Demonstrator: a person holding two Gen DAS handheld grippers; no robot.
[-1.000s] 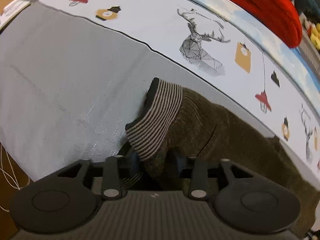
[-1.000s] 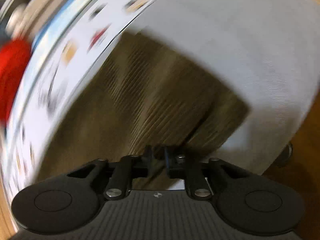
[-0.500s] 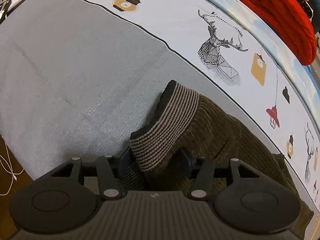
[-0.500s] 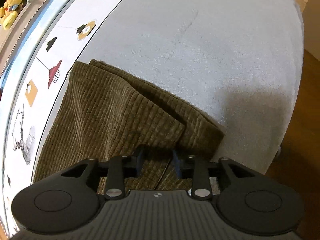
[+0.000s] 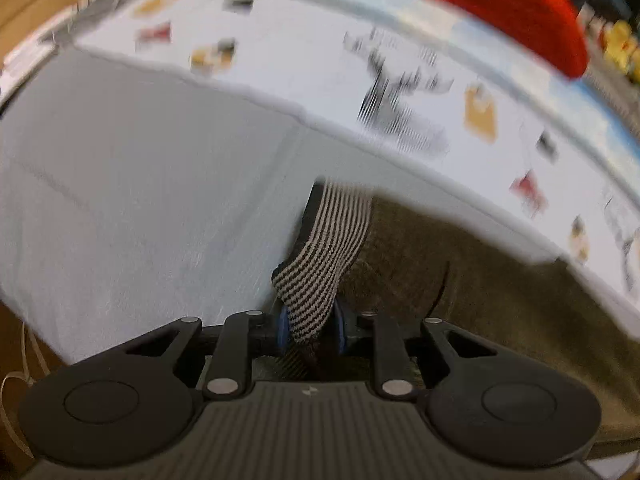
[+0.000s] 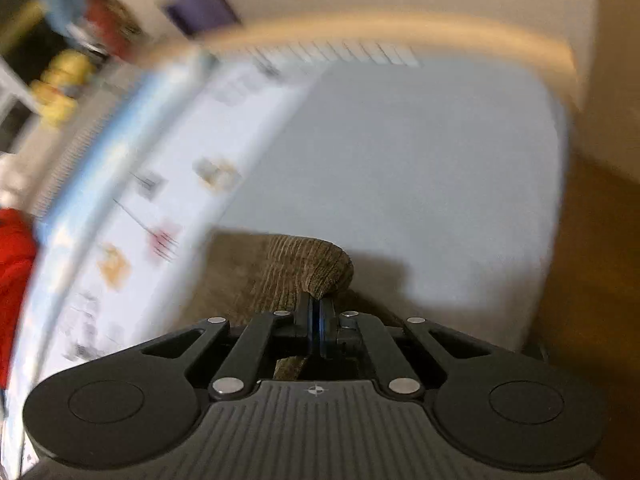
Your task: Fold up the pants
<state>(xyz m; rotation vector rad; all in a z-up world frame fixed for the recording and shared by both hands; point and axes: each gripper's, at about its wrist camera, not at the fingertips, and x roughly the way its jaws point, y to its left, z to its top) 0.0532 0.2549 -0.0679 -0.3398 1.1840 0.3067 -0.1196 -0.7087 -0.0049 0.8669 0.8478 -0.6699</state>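
- L tool (image 5: 310, 330): clamped on the striped waistband (image 5: 324, 256) of the pants (image 5: 500, 292); cloth fills the gap between the blue pads.
- R tool (image 6: 319, 330): pads nearly touching, thin bit of brown corduroy pinched between; a bunched hump of the pants (image 6: 308, 264) sits just ahead of the tips. Looks like a leg/hem end, can't confirm.
- Pants: waistband end lifted off the surface, rest draped on the grey sheet (image 5: 140, 200) of the bed, near the printed cover (image 5: 320, 64) w/ deer + lantern pattern.
- Both views motion-blurred, so fine detail is soft.
- Progress est: both ends gripped, fold itself not yet laid down. Can't tell if legs are already stacked lengthwise.
- Left to do, judging from this: bring ends together, lay flat, release, maybe smooth.
- Red knit item (image 5: 500, 4) at far edge of bed, well apart, not in play.
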